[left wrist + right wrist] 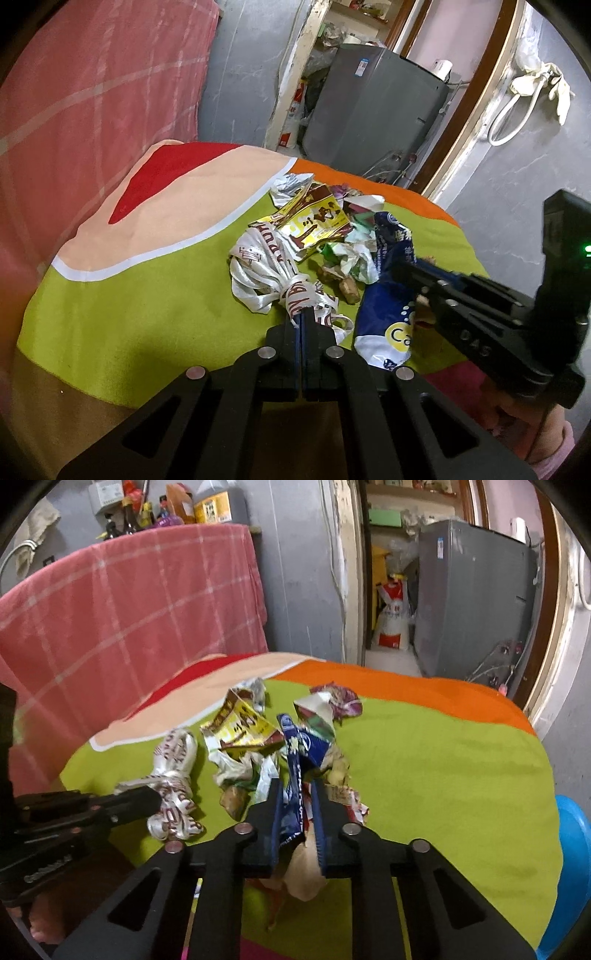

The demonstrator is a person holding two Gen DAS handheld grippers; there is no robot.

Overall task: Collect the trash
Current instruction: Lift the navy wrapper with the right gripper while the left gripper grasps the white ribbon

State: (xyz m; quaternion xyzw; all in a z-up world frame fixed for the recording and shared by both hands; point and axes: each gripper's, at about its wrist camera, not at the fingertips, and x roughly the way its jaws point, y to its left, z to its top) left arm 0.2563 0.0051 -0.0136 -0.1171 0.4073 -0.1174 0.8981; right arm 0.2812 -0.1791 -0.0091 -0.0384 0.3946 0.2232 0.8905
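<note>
A heap of trash lies on a lime-green cloth. My left gripper is shut on a crumpled silver-white wrapper with red letters, which also shows in the right wrist view. My right gripper is shut on a blue and white snack bag, seen in the left wrist view with the right gripper coming in from the right. Between them lie a yellow and brown packet, green-white crumpled wrappers and brown food scraps.
The cloth has orange, peach and red patches. A pink checked cloth hangs behind on the left. A grey fridge and a doorway stand at the back. A blue plastic object sits at the right edge.
</note>
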